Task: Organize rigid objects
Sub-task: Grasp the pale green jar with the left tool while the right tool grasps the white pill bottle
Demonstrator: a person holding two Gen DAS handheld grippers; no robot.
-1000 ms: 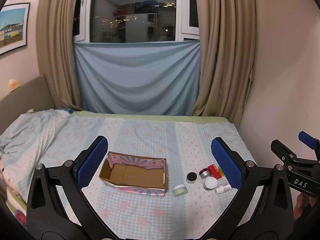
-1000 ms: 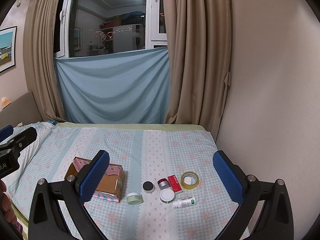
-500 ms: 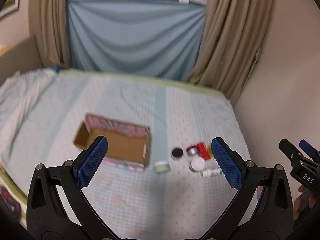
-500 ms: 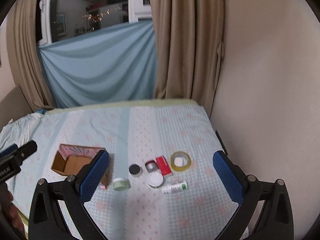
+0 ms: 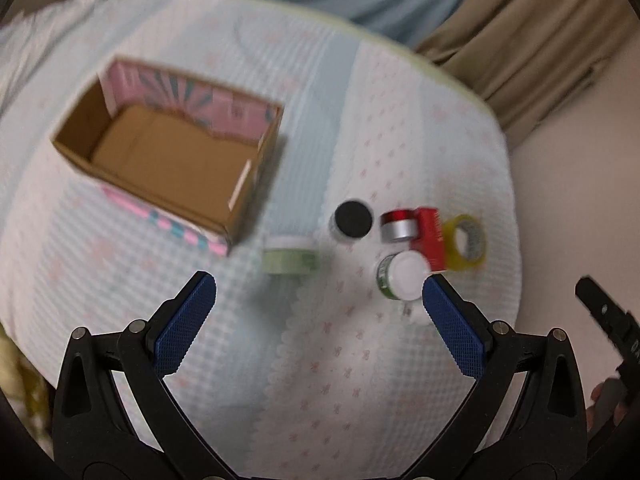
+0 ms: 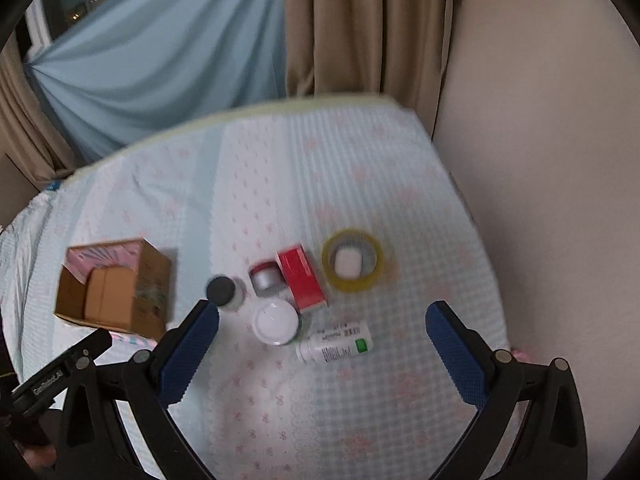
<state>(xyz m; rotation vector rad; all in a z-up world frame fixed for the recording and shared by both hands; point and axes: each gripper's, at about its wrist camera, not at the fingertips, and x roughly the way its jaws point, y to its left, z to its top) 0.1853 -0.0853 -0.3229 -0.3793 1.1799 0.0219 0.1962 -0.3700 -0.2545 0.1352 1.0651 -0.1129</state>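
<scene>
While both grippers (image 5: pixel 316 296) (image 6: pixel 322 320) hover spread, empty: approach step. Next: close on green jar (image 5: pixel 290 254), carry to box (image 5: pixel 168 152).

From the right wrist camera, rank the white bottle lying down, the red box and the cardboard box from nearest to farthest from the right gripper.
Measured from the open right gripper:
1. White bottle, lying on its side, just below the midpoint between the fingertips.
2. Red box, a little beyond, slightly left of centre.
3. Cardboard box, far left, past the left finger.
</scene>
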